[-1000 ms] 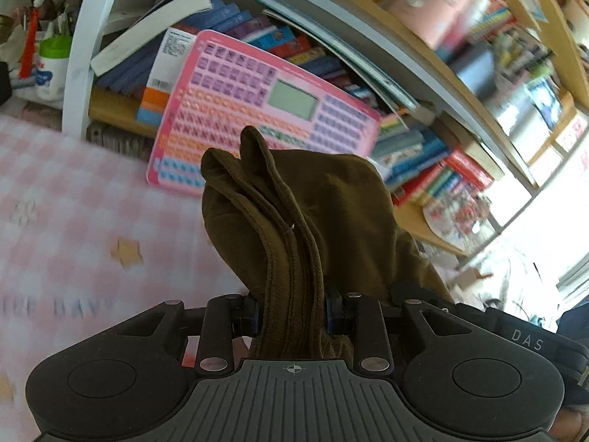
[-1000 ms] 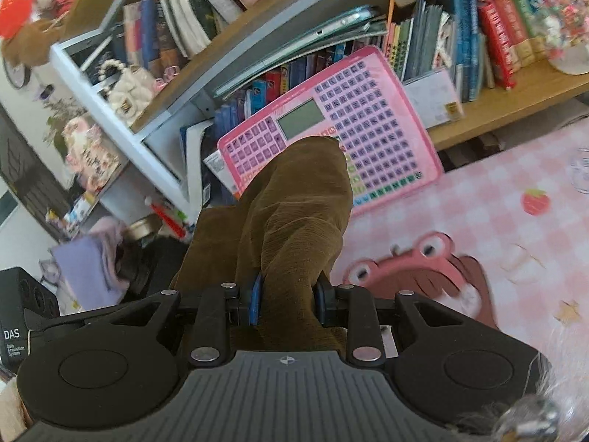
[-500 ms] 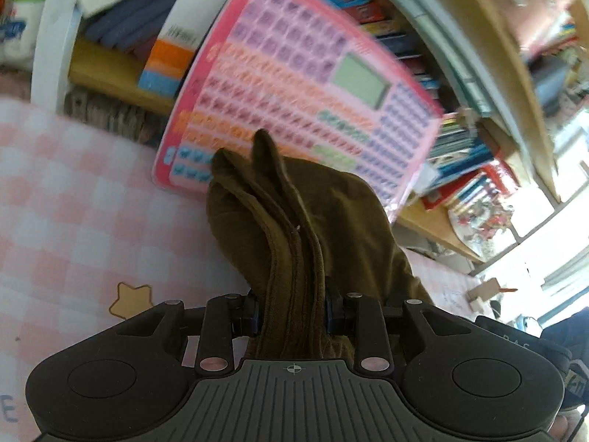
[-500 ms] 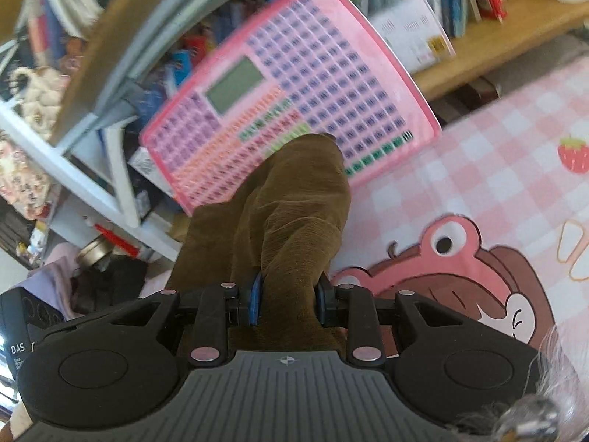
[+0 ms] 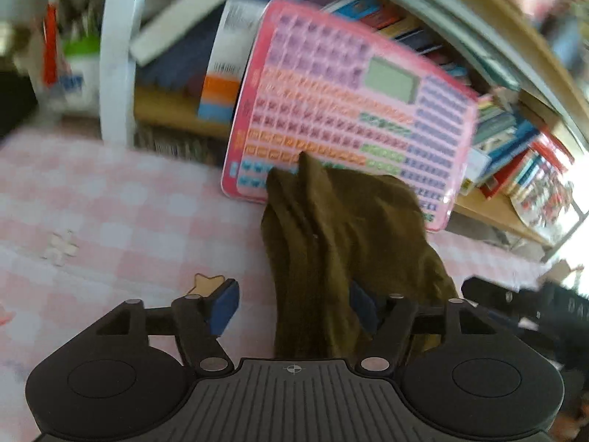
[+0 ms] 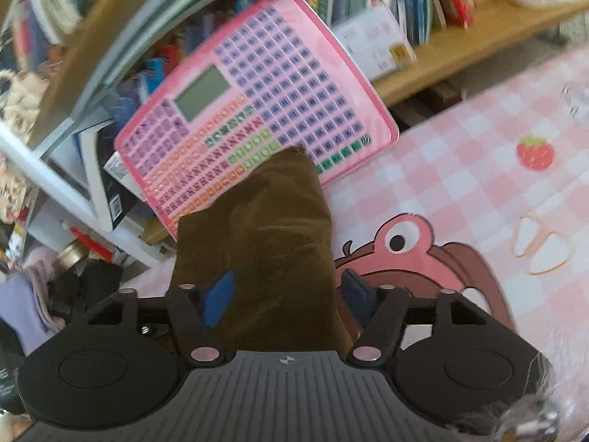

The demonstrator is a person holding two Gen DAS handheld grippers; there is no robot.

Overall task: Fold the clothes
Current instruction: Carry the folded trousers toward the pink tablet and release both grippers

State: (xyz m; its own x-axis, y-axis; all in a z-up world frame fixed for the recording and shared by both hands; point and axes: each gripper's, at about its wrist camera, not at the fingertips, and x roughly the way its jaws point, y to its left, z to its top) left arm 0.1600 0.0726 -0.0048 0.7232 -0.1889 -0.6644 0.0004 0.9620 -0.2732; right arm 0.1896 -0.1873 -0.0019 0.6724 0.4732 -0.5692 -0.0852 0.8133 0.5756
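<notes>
An olive-brown garment (image 5: 331, 239) stands bunched between the fingers of my left gripper (image 5: 292, 305). That gripper is open; its blue pads (image 5: 222, 307) are spread wide, and the cloth leans toward the right one. In the right wrist view the same brown garment (image 6: 265, 228) rises between the parted fingers of my right gripper (image 6: 285, 296), which is also open. The cloth fills most of that gap, and I cannot tell whether it touches either pad. Beneath both lies the pink checked tablecloth (image 5: 129, 228). The garment's lower part is hidden behind the gripper bodies.
A pink toy keyboard (image 5: 349, 110) (image 6: 257, 110) leans on the bookshelf just beyond the cloth. Books fill the wooden shelf (image 6: 460, 62). A white shelf post (image 5: 117, 55) stands at left. A cartoon print (image 6: 405, 250) marks the tablecloth.
Both grippers have gone from shut on the garment to open. The cloth now stands loose between the spread fingers. Both views have swung a little, with motion blur.
</notes>
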